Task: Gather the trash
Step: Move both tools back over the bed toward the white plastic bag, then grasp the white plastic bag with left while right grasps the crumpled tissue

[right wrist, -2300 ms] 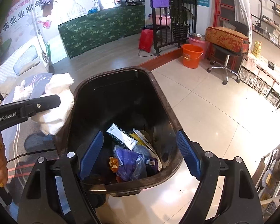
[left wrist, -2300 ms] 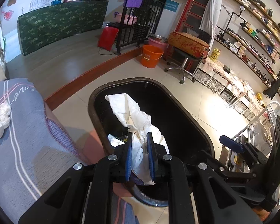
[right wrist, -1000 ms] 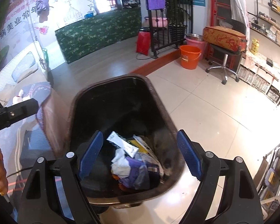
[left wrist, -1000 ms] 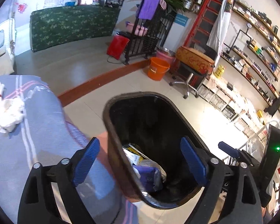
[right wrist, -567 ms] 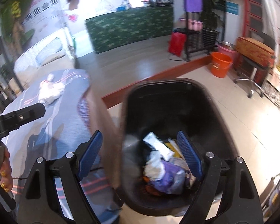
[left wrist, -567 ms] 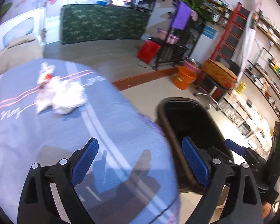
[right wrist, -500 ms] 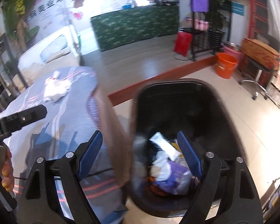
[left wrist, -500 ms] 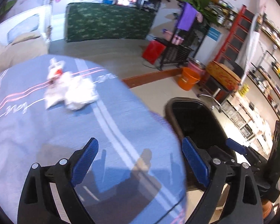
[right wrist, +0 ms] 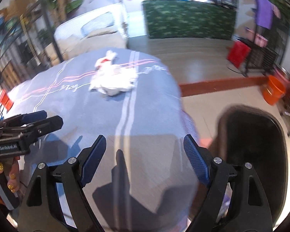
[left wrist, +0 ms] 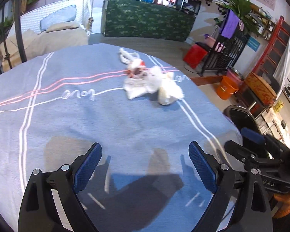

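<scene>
Left tool [left wrist: 145, 166], emptied, swung from bin [right wrist: 257, 150] to tissues [left wrist: 152, 83].

Blue striped cloth-covered worktop [left wrist: 71, 119]

Crumpled white tissues and a plastic bag [left wrist: 150, 83] lie together near its far edge.

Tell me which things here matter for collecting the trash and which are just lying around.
Part of the job:
- crumpled white tissues on the blue cloth
- black bin beside the table
- left tongs and right tongs, both open and empty

Just lying about:
- orange bucket
- red bag
- purple towel
- green-covered counter
</scene>
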